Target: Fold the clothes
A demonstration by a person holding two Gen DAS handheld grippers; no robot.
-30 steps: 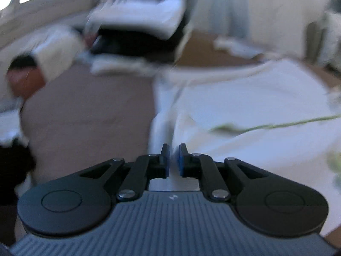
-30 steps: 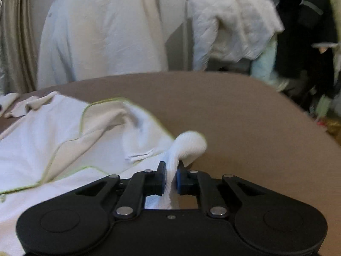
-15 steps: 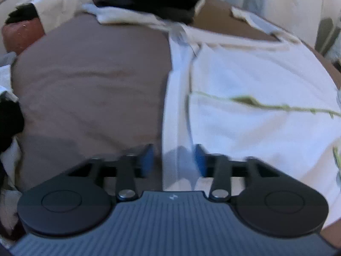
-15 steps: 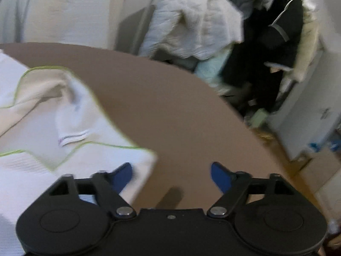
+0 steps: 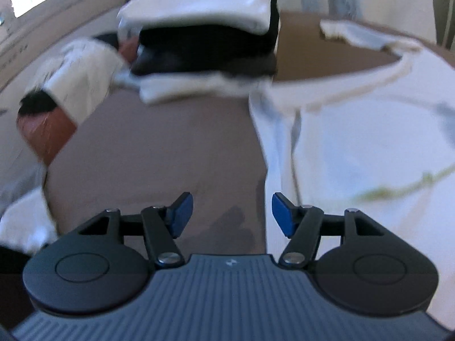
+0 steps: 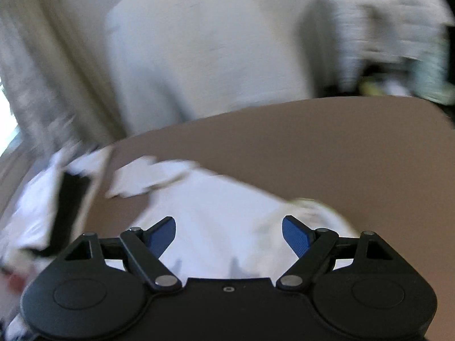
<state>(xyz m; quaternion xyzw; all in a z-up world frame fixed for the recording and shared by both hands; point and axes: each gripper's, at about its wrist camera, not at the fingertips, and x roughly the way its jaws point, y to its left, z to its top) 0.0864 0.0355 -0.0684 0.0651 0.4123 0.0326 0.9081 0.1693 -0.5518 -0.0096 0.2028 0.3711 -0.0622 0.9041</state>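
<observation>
Both grippers have let go since the earlier frames: the right gripper (image 6: 229,234), which was pinching a bunched fold of the white garment (image 6: 216,207), now has its jaws spread wide with nothing between them, and the view has lifted away from the cloth. Left gripper (image 5: 232,214) jaws have just been opening too, now spread with only bare brown desk (image 5: 159,153) between the blue pads (image 5: 182,213); the garment's left edge runs just beside the right-hand pad, not gripped. White garment lies flat on the desk, right half of the left wrist view (image 5: 369,130), with a thin green trim line across it. Far left on the desk: stack of folded clothes (image 5: 204,45), white over black over white. Left of that, a loose white piece (image 5: 76,76) and something reddish-brown (image 5: 42,130) at the desk edge. Right wrist view is motion-blurred; a large white cloth (image 6: 204,51) hangs beyond the far desk edge.
</observation>
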